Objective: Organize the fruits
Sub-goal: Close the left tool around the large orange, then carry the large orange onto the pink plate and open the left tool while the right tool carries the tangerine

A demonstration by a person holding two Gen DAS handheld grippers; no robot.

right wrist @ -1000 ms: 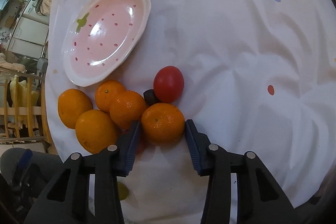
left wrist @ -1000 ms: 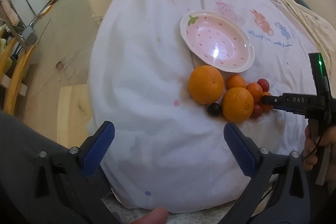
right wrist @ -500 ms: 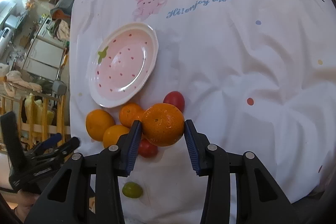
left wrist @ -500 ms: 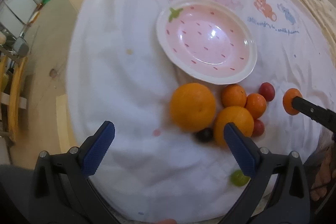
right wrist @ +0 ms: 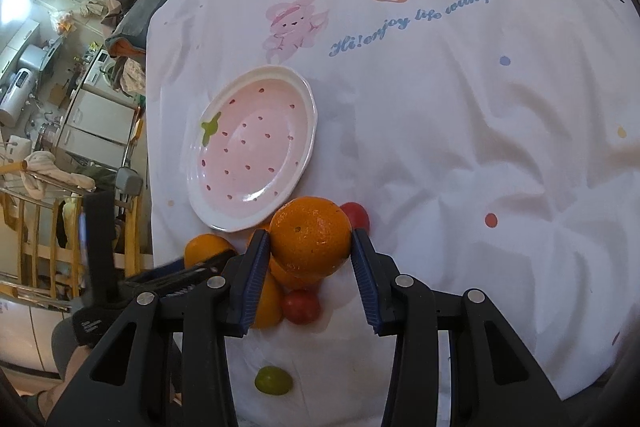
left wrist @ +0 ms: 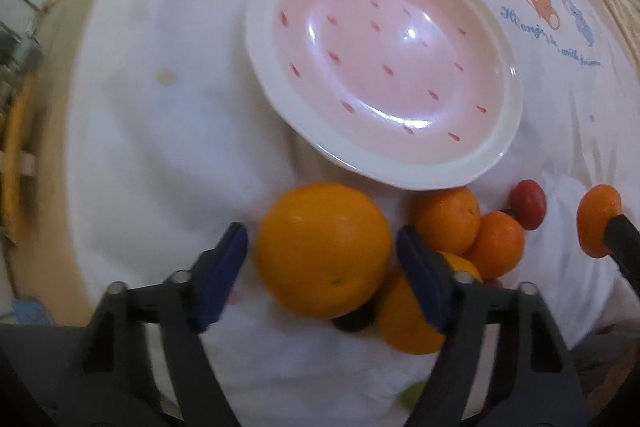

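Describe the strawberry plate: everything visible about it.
The strawberry plate is a glossy, ceramic-looking oval dish with a white rim, a pink well dotted with red seed marks, and a green leaf painted at one end. It is empty and lies flat on the white printed cloth, just beyond the fruit pile. No gripper touches it.

The left gripper points straight down, its blue-padded jaws just closing in around a large orange; a thin gap shows at each pad, so no firm grip can be told. The right gripper tilts downward and forward, jaws clamped on a tangerine held clear of the cloth. A hand grips the left tool's handle.
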